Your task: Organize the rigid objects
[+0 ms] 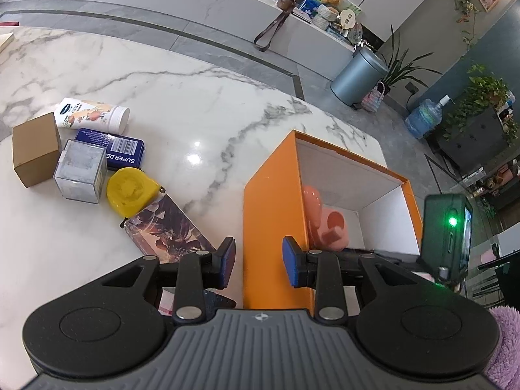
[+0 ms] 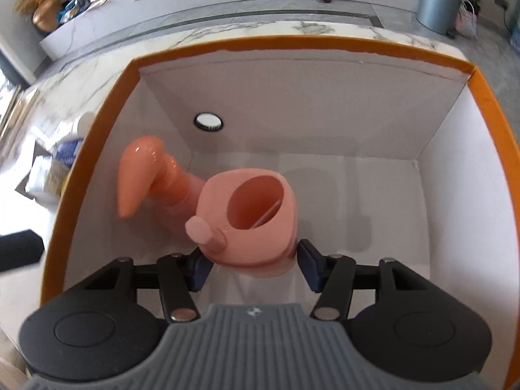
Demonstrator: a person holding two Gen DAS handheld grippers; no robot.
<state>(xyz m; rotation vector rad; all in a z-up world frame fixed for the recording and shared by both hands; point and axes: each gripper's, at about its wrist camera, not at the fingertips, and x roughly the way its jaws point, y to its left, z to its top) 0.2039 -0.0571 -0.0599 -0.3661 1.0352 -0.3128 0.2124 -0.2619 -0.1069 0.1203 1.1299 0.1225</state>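
A pink toy watering can (image 2: 247, 208) lies on the white floor of an orange box (image 2: 260, 44), its spout and rose pointing to the left wall. My right gripper (image 2: 255, 271) reaches down into the box and is open, with the can's body between its blue pads. In the left wrist view the same box (image 1: 273, 214) stands on the marble table, the pink can (image 1: 328, 224) inside. My left gripper (image 1: 258, 261) is open and straddles the box's near left wall, one finger outside, one over the inside.
Left of the box lie a yellow tape measure (image 1: 128, 191), an illustrated carton (image 1: 169, 227), a clear cube (image 1: 81, 170), a blue tin (image 1: 120, 149), a brown carton (image 1: 35, 149) and a white tube (image 1: 94, 117). The table's edge (image 1: 373, 136) runs behind the box.
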